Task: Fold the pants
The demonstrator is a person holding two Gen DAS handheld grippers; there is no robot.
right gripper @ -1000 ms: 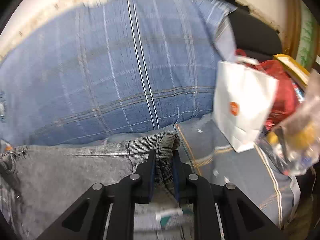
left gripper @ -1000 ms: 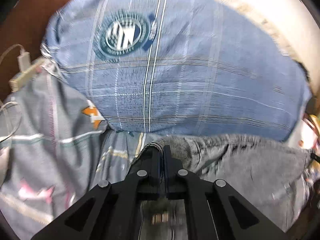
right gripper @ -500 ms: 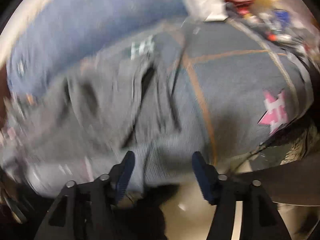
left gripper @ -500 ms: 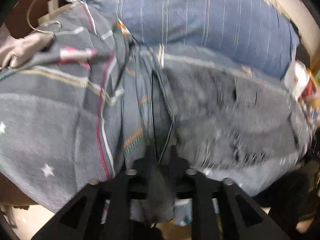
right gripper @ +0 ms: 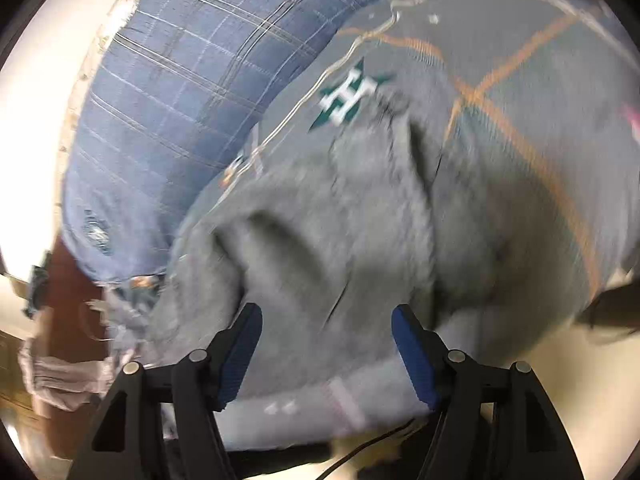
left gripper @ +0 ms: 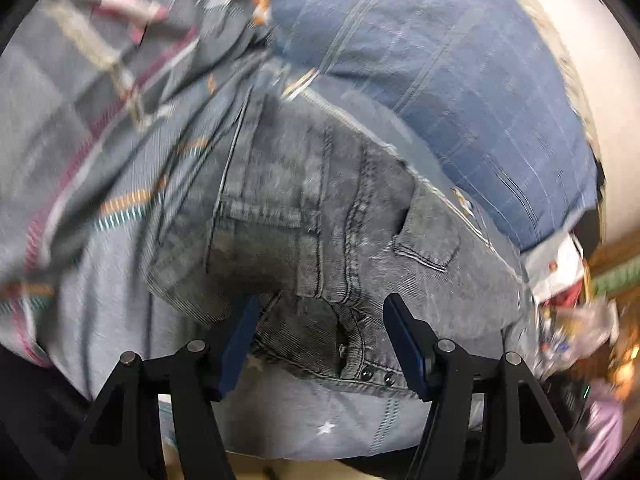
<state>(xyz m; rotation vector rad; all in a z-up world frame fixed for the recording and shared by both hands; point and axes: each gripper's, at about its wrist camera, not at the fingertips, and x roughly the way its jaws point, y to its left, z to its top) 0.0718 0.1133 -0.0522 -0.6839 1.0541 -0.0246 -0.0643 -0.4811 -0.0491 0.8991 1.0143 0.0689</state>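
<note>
The grey denim pants (left gripper: 304,208) lie bunched on the bed sheet, with back pockets, seams and waist rivets facing up. My left gripper (left gripper: 320,328) hovers over the waist end. Its jaws are opening, the blue pads (left gripper: 240,332) stand apart, and the cloth lies below them, not pinched. In the right wrist view the same pants (right gripper: 340,240) show blurred, with folds and a dark crease. My right gripper (right gripper: 324,344) is open just above their near edge, with nothing pinched between its pads.
A blue plaid pillow (left gripper: 440,60) (right gripper: 192,80) lies behind the pants. The grey sheet (left gripper: 100,160) has stripes and stars. A white bag (left gripper: 556,272) and clutter sit at the right. The bed's near edge runs just below both grippers.
Both grippers were shut on the pants' edge a second ago. They swung down toward the bed, rolled and opened, letting the cloth go. The pants now rest on the sheet.
</note>
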